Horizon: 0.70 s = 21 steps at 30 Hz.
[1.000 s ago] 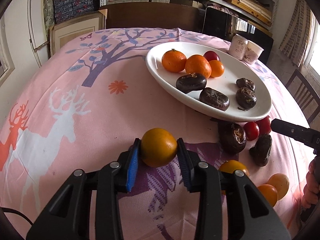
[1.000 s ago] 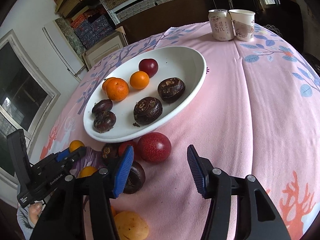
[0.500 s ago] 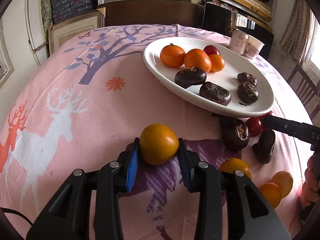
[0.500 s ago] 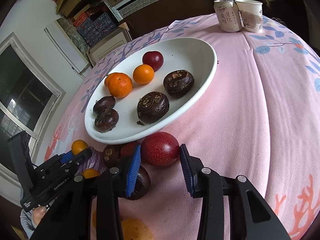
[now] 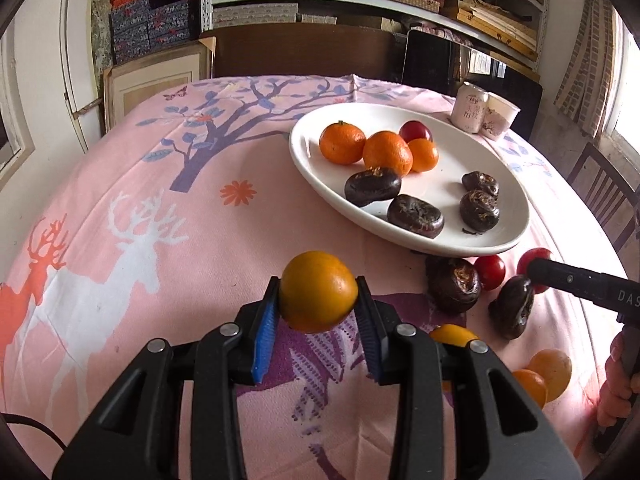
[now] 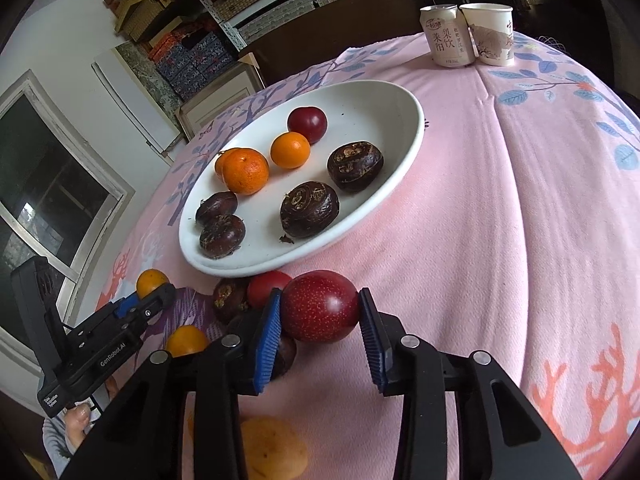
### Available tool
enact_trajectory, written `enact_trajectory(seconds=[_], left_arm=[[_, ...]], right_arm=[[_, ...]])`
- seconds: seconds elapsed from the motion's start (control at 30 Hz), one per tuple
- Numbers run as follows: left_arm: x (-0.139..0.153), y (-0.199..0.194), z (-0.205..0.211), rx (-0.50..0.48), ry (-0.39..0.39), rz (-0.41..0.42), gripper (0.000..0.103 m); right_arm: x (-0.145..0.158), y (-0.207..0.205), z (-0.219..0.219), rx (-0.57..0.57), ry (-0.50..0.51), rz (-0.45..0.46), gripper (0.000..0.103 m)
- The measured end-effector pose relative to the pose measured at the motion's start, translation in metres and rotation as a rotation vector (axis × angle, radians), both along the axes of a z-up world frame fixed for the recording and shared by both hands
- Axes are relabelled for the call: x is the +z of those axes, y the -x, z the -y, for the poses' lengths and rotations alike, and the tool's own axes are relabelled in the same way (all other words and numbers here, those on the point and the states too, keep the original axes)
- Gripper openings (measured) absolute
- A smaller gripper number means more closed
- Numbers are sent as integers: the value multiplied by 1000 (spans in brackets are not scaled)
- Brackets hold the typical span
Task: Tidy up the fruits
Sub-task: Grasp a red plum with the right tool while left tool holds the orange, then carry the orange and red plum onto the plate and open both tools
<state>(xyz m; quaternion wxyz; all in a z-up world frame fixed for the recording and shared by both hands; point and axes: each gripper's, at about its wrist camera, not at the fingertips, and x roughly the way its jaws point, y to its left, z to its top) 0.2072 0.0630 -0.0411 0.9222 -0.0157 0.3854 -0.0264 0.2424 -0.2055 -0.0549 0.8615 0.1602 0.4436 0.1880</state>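
Observation:
My left gripper is shut on a yellow-orange fruit and holds it above the pink cloth, short of the white oval plate. My right gripper is shut on a red speckled fruit beside the plate's near rim. The plate holds orange mandarins, a red fruit and several dark brown fruits. Loose dark fruits, a red fruit and orange fruits lie on the cloth by the plate.
A drink can and a paper cup stand at the table's far side. A wooden chair is at the right edge. Shelves and boxes line the back wall. A yellow fruit lies under my right gripper.
My right gripper moved forward and closed on the red speckled fruit. My left gripper lifted the yellow-orange fruit and moved a little toward the plate.

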Motion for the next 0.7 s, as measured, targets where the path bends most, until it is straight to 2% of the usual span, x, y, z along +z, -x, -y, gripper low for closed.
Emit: enact_trajectory(seconds=[0.13,0.23,0.33,0.43,0.6,0.67,0.7], left_arm=[[17,18,4,-22,15,62,36],[32,9,12,-37,19,74,36],[44,-14,28,-56,16,73,36],[44,-39,55,-102,10,52,36],[26,-65,100,-163,-85,32,36],[21,-69,105,-153,-124,42,51],[20,-70,104,-150,-125,50,59]], right_arm=[[13,31,21,-44,-42,67,38],[33,36,35,-91,-67,133,38],[56,18,34,-84,-65,159,38],[73,-5,20,-73,-13,193,38],[70,-51,0,-90,28,195,39],[60,-67,-5,-101,30,183,42],[54,-72,-5,-106,25,182,48]])
